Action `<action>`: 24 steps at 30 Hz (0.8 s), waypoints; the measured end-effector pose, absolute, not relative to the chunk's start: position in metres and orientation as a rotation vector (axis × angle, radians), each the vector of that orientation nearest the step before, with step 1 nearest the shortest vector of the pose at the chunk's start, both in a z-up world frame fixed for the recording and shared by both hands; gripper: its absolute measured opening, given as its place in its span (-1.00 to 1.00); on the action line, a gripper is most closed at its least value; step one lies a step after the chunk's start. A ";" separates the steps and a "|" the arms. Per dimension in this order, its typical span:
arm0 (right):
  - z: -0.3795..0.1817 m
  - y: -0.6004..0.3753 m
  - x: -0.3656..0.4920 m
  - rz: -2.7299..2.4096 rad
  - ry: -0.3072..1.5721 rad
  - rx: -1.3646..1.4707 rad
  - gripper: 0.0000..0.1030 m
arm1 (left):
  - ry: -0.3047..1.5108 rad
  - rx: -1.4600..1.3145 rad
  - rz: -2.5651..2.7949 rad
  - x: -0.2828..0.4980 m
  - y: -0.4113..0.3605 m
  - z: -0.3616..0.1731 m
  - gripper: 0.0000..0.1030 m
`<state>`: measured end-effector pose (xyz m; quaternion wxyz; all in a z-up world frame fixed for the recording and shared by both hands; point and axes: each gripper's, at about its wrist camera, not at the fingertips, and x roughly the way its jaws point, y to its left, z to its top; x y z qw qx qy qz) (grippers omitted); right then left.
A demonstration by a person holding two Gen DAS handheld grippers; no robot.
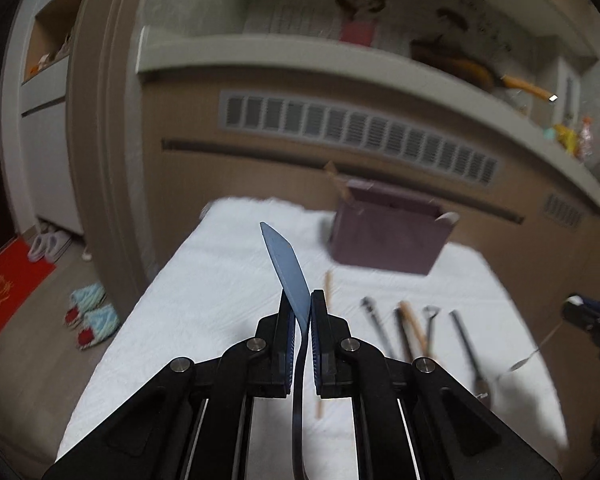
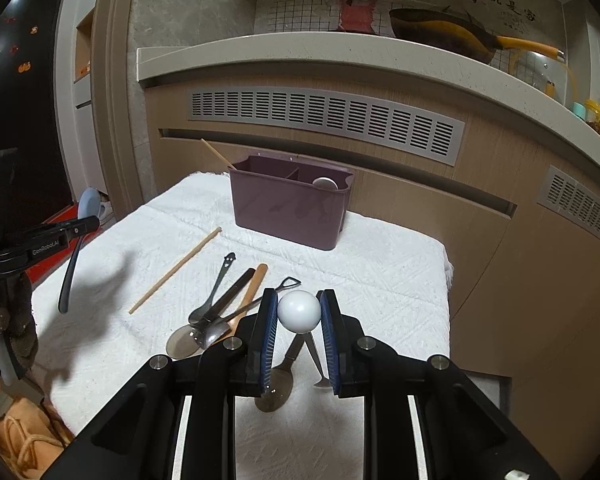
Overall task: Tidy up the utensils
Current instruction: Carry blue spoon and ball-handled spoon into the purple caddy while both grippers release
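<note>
Utensils are mid-sorting: left gripper (image 1: 300, 300) pinches a blue-bladed, dark-handled spatula (image 1: 286, 260) short of the purple plastic caddy (image 1: 388, 236) (next, I judge, a drop inside), while right gripper (image 2: 299, 304) clamps a white ball-ended utensil (image 2: 299, 311).

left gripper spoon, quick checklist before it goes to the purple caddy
1. Left gripper shut on the blue spoon: ok.
2. Spoon lifted off the white towel: ok.
3. Purple caddy upright: ok.
4. Free space in caddy: left compartment holds a chopstick, right one a white spoon end; room below cannot tell.
5. Right gripper shut on its white spoon, away from the caddy: ok.
</note>
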<state>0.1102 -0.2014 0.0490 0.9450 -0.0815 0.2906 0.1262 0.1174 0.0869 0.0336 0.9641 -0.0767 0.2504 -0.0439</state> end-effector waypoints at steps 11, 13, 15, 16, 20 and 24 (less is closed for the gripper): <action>0.144 -0.201 0.136 0.313 0.418 -0.125 -0.61 | 0.249 -0.082 -0.260 0.163 0.020 0.134 -0.86; 0.162 -0.200 0.146 0.321 0.375 -0.117 -0.61 | 0.179 -0.072 -0.271 0.180 0.010 0.152 -0.86; 0.180 -0.200 0.158 0.336 0.331 -0.111 -0.61 | 0.117 -0.059 -0.280 0.195 0.005 0.165 -0.86; 0.189 -0.200 0.167 0.347 0.309 -0.105 -0.61 | 0.079 -0.045 -0.275 0.206 0.000 0.169 -0.86; 0.202 -0.196 0.209 0.374 0.291 -0.081 -0.60 | 0.020 -0.033 -0.273 0.256 -0.009 0.170 -0.86; 0.189 -0.190 0.269 0.380 0.334 -0.045 -0.60 | 0.051 -0.060 -0.267 0.312 -0.012 0.155 -0.86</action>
